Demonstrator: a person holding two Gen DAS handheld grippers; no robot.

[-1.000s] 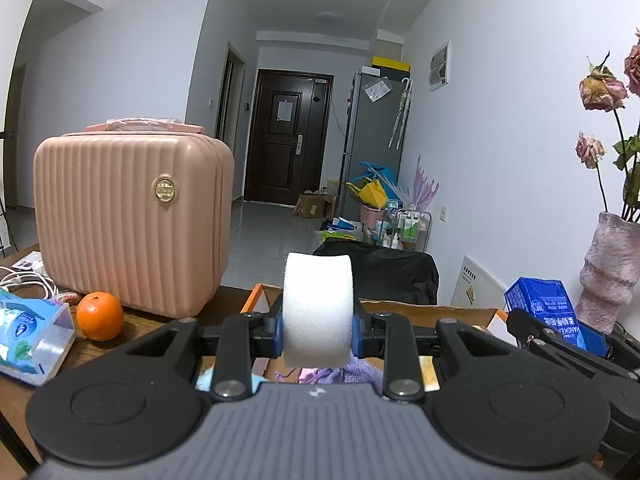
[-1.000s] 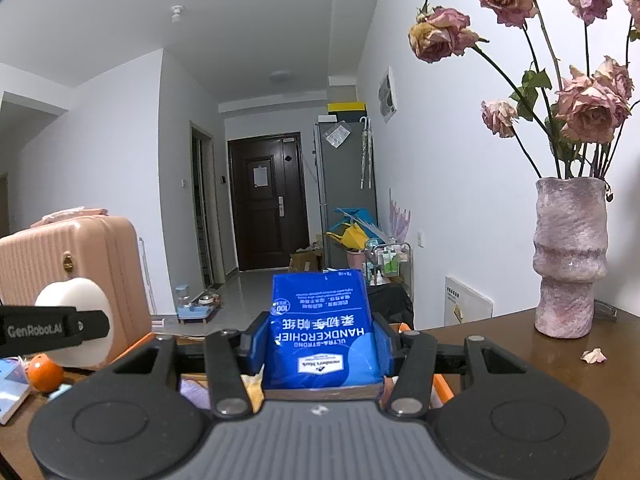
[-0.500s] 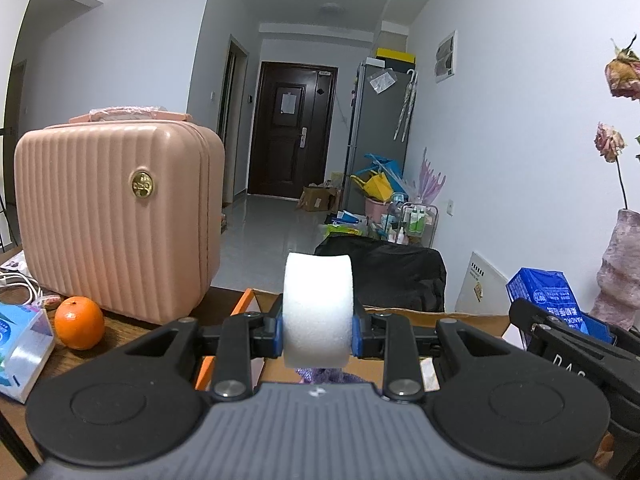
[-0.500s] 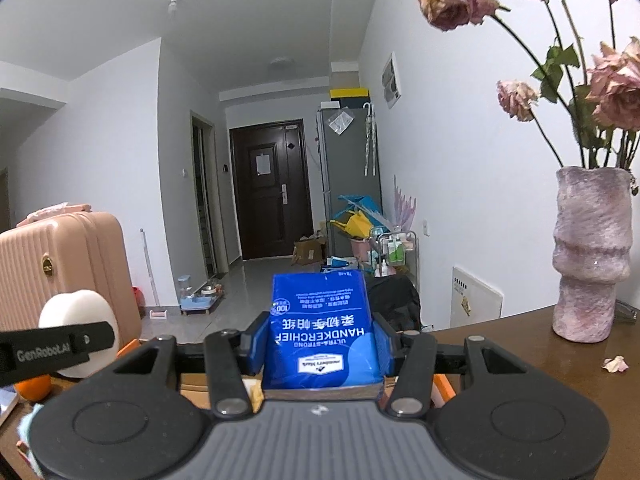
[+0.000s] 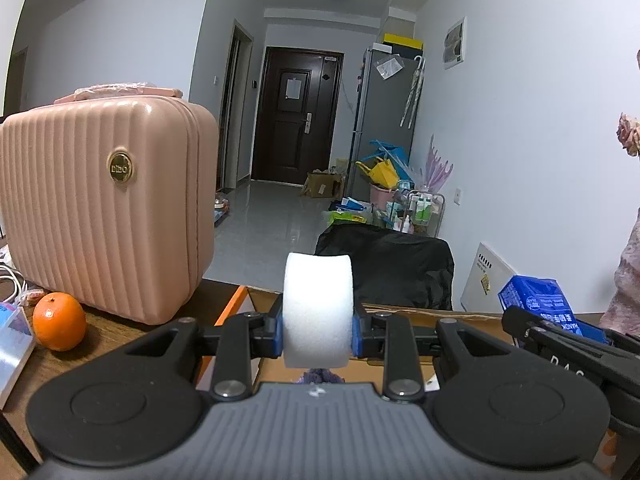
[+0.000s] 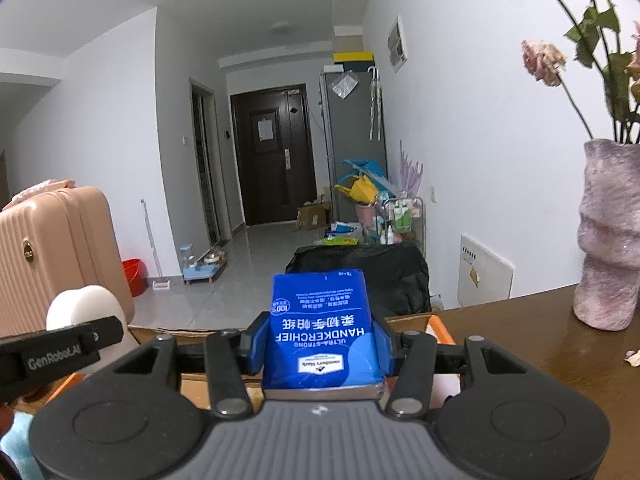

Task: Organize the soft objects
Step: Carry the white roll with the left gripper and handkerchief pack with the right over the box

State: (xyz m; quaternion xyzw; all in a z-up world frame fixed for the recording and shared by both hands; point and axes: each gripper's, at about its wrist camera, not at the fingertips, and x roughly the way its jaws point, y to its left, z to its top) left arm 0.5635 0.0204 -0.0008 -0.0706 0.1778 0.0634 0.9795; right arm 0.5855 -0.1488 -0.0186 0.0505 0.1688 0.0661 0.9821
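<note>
My left gripper [image 5: 318, 330] is shut on a white foam sponge [image 5: 318, 304] and holds it above an open cardboard box [image 5: 400, 310] with orange flaps. A purple cloth [image 5: 320, 376] shows in the box below the sponge. My right gripper [image 6: 320, 346] is shut on a blue handkerchief tissue pack [image 6: 322, 332], held over the same box [image 6: 416, 318]. The tissue pack also shows at the right of the left wrist view [image 5: 540, 304], and the sponge at the left of the right wrist view [image 6: 86, 306].
A pink ribbed case [image 5: 104, 208] stands on the brown table [image 5: 108, 332] at the left, with an orange [image 5: 59, 321] and a tissue box [image 5: 12, 344] before it. A pink vase [image 6: 610, 236] with dried roses stands at the right. A black bag [image 5: 388, 264] lies beyond the table.
Both grippers have moved forward and a little lower over the box, each still holding its object. The case and vase have slid outward in the views.
</note>
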